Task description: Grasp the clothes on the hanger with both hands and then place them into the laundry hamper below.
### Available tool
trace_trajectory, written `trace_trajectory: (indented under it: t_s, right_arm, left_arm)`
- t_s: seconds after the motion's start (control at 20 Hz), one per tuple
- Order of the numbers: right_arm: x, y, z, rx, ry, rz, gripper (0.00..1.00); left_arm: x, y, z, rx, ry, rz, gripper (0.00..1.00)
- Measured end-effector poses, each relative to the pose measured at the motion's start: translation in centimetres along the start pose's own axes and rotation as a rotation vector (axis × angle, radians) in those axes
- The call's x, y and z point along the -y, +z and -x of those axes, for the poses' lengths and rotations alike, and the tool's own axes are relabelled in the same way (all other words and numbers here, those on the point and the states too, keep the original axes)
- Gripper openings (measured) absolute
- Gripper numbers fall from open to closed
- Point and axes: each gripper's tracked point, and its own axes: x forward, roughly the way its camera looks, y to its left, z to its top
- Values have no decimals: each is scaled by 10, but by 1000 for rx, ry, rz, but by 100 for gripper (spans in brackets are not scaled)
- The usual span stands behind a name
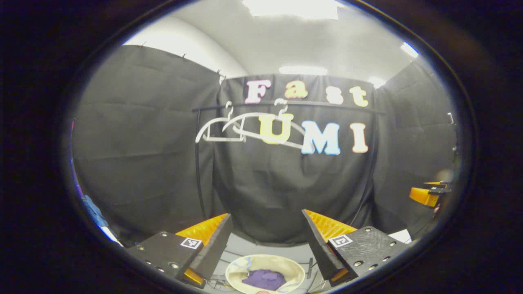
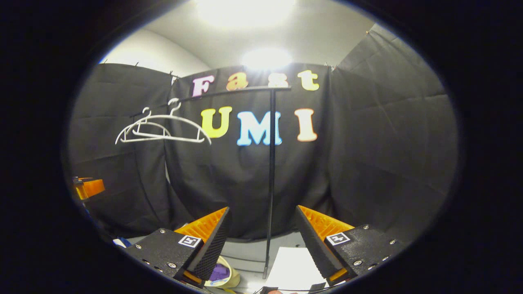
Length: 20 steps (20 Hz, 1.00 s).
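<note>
My left gripper (image 1: 265, 241) and my right gripper (image 2: 261, 239) both hang with jaws spread wide, holding nothing. Two bare white hangers (image 1: 241, 128) hang on the black rail (image 1: 327, 105) against the booth wall. Below, the purple clothes (image 1: 264, 279) lie inside the cream laundry hamper (image 1: 245, 263), on the floor beneath my left gripper.

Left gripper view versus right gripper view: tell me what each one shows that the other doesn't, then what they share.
Left gripper view: the laundry hamper with its whole open mouth, purple clothes lying inside. Right gripper view: the rack's upright pole running down to the floor, a white sheet beside its foot. Shared: two bare white hangers on the rail; the left gripper and right gripper both open, holding nothing.
</note>
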Motion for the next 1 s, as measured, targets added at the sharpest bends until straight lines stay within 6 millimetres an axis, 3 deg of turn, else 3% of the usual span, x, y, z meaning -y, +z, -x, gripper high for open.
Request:
trace_trajectory:
  t_s: [0.1, 0.15, 0.2, 0.3, 0.4, 0.45, 0.5, 0.65, 0.7, 0.75, 0.9, 1.0]
  right_arm:
    - [5, 33, -1, 92, -20, 3, 91]
    - [6, 44, 1, 117, -25, 4, 95]
    - [5, 54, 4, 132, -26, -2, 92]
    - [-1, 65, 9, 146, -17, -23, 92]
    - [-1, 72, 13, 150, -29, -28, 99]
    - [1, 74, 13, 150, -42, -23, 91]
    - [0, 74, 15, 149, -51, -18, 95]
    - [-12, 79, 12, 174, -59, -8, 91]
    - [-18, 81, 12, 184, -62, -3, 95]
    - [-24, 84, 11, 193, -62, 1, 91]
    - [-51, 92, 13, 211, -30, -14, 99]
    - [-64, 97, 13, 224, -11, -15, 95]
  left_arm:
    - [17, 37, 15, 74, -33, -8, 100]
    - [21, 50, 27, 94, -41, -9, 100]
    - [22, 56, 40, 114, -39, -4, 100]
    - [16, 78, 54, 158, -32, 25, 100]
    - [5, 93, 59, 192, -38, 47, 100]
    - [-3, 97, 61, 196, -39, 47, 100]
    - [-15, 93, 63, 193, -34, 40, 100]
    - [-47, 85, 68, 188, -5, 52, 100]
    - [-52, 80, 70, 181, -5, 72, 100]
    - [-58, 76, 73, 178, -4, 89, 100]
    - [-83, 72, 78, 182, 23, 87, 100]
    - [-96, 68, 80, 178, 45, 76, 100]
